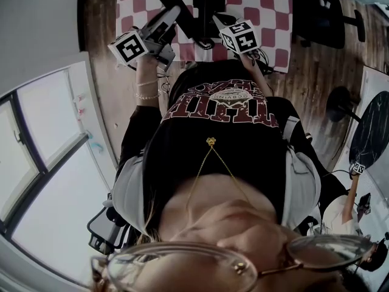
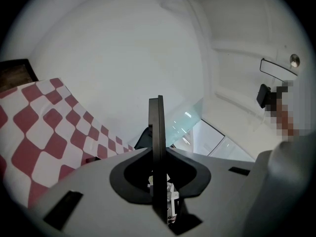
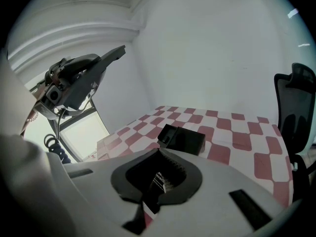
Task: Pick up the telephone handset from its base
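The black telephone stands on a red-and-white checked table at the top of the head view; in the right gripper view the telephone is a low black box a short way ahead. I cannot make out its handset separately. My left gripper is raised to the left of the phone, its jaws pressed together into one thin blade, aimed at a white wall. My right gripper hovers near the phone's right side, holding nothing; only a narrow dark strip shows in its slot.
My own torso in a dark printed shirt fills most of the head view. A black office chair stands at the table's right. Windows run along the left. Another person stands at the far right.
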Demonstrator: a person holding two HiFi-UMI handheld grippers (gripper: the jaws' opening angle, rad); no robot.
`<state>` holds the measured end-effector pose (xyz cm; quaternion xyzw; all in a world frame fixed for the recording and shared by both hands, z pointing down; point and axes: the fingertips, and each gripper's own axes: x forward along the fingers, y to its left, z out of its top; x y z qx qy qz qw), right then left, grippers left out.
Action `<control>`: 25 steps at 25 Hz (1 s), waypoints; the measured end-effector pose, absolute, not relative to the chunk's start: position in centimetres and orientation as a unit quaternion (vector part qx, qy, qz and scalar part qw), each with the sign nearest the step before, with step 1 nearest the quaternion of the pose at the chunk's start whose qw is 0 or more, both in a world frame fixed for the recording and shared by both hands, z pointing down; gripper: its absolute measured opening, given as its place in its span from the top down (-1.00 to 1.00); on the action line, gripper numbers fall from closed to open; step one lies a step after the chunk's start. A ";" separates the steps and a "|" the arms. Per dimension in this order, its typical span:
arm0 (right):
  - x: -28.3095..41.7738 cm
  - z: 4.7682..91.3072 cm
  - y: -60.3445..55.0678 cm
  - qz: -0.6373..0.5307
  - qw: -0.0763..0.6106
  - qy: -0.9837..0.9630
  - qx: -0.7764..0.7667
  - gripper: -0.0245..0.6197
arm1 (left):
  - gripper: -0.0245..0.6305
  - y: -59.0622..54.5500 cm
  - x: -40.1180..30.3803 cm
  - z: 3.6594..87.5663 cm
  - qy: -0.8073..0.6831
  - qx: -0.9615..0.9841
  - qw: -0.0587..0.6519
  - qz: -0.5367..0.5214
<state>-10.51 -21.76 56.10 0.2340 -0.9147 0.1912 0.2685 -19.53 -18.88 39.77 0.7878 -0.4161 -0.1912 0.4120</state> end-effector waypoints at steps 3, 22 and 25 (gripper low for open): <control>-10.5 56.2 -21.8 0.194 0.266 -0.914 0.236 0.86 | 0.68 -18.9 -19.3 39.7 -0.413 0.790 0.411 -0.193; -10.8 56.4 -21.5 0.195 0.271 -0.915 0.228 0.87 | 0.68 -18.5 -19.1 39.5 -0.405 0.791 0.412 -0.199; -10.9 56.5 -21.4 0.195 0.272 -0.914 0.228 0.86 | 0.68 -18.5 -19.0 39.2 -0.403 0.794 0.409 -0.199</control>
